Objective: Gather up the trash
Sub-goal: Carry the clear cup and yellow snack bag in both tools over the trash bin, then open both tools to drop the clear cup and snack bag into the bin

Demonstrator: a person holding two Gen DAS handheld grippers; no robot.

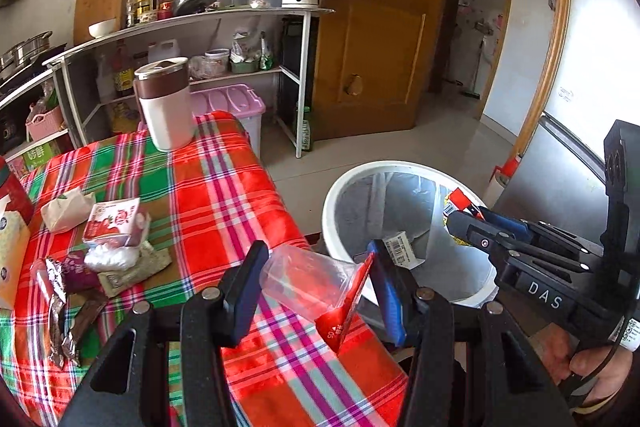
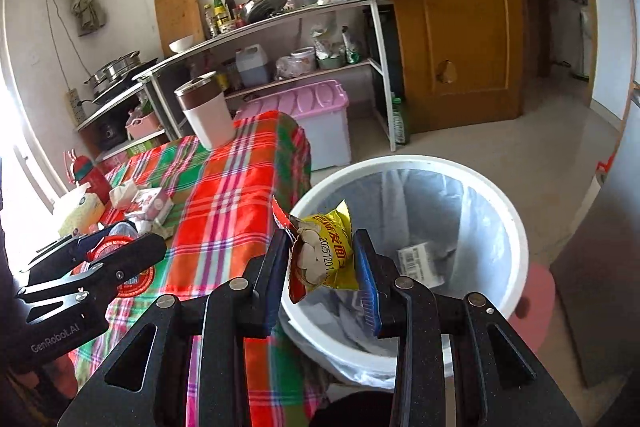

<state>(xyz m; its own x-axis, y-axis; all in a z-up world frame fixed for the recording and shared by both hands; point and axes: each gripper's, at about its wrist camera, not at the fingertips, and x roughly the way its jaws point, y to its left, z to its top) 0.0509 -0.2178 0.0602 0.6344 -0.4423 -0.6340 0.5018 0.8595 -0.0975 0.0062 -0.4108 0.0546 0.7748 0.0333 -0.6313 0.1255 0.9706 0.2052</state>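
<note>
Partway: right tool [image 2: 320, 263] grips a yellow wrapper [image 2: 326, 255] over the bin [image 2: 516, 227]; left tool [image 1: 316, 287] clamps a clear cup [image 1: 306, 281]. More wrappers [image 1: 112, 247] wait on the desk [image 1: 224, 195], far left.

Open bin mouth [image 2: 404, 163] beside table edge [image 2: 296, 163]; wrapper pile [image 1: 108, 247] and mug [image 1: 164, 103] farther back.

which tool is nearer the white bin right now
Right. The right tool holds a yellow wrapper over the white bin; the left tool, gripping a clear cup, is beside the rim, above the table edge.
</note>
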